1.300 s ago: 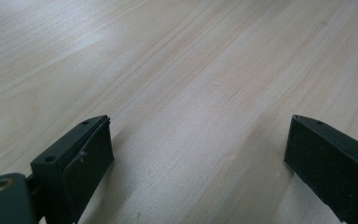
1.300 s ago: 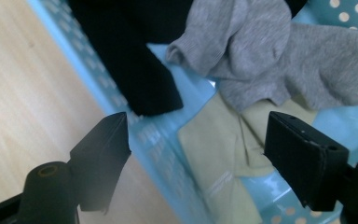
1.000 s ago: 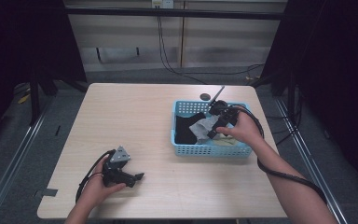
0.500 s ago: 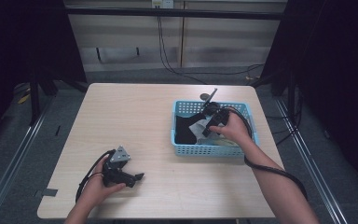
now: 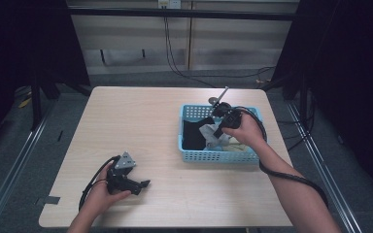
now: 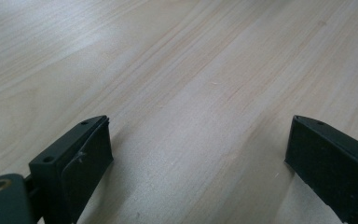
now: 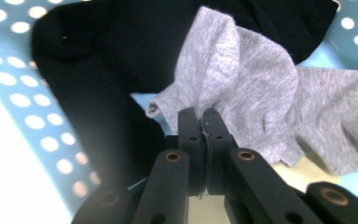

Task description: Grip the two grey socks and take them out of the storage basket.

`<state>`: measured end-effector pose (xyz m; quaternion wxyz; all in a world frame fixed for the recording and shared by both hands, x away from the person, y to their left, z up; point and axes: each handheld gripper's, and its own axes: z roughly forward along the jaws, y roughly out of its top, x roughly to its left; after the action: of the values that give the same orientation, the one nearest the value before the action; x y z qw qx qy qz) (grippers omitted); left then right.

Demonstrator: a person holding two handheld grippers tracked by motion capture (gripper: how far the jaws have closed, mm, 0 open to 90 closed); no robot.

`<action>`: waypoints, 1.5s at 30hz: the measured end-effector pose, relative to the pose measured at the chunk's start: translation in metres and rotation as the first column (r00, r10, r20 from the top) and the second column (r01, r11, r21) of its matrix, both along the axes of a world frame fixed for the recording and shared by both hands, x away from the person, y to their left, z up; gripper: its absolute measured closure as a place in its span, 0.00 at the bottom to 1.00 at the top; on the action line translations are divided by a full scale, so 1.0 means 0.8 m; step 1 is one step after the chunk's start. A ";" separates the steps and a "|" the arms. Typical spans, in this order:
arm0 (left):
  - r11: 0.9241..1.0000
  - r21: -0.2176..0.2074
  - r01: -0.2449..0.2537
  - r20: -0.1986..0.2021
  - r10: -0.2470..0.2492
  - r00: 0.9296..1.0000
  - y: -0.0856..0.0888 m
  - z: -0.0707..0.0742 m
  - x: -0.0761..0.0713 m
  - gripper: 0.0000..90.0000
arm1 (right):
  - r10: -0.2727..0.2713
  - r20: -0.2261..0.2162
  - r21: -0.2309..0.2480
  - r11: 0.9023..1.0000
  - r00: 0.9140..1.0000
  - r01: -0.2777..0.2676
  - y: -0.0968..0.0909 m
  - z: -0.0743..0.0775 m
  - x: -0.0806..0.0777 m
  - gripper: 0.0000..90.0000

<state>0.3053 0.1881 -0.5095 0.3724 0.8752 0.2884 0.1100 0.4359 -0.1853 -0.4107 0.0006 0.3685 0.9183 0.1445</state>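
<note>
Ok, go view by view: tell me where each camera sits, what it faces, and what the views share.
High view: above the person's side, facing forward and down on the table; both forearms enter from below.
Left gripper view: rides the left tongs, open over bare wood.
Right gripper view: rides the right tongs, shut on the grey sock in the blue basket.
Shared: high view shows basket, sock.

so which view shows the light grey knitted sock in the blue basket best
The right gripper view: the light grey knitted sock sits close up, pinched in the right gripper. In the high view it is a small pale patch in the blue perforated plastic basket. The left gripper view faces bare table.
</note>
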 end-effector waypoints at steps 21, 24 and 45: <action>1.000 0.001 -0.001 0.000 0.001 1.000 0.000 0.000 0.000 0.07 | -0.058 0.016 0.025 0.998 0.998 0.057 -0.010 0.002 0.002 0.85; 1.000 0.000 0.000 -0.001 0.000 1.000 0.000 0.000 0.000 0.07 | -0.095 0.040 0.016 0.995 0.995 0.095 -0.011 -0.012 0.008 0.64; 1.000 0.010 0.012 0.002 -0.012 1.000 0.001 0.000 0.001 0.07 | -0.041 -0.043 -0.008 0.999 0.998 0.041 0.000 -0.028 0.011 0.94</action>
<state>0.3060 0.1886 -0.5091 0.3690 0.8787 0.2821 0.1099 0.4444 -0.1856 -0.4331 -0.0151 0.3903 0.9109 0.1331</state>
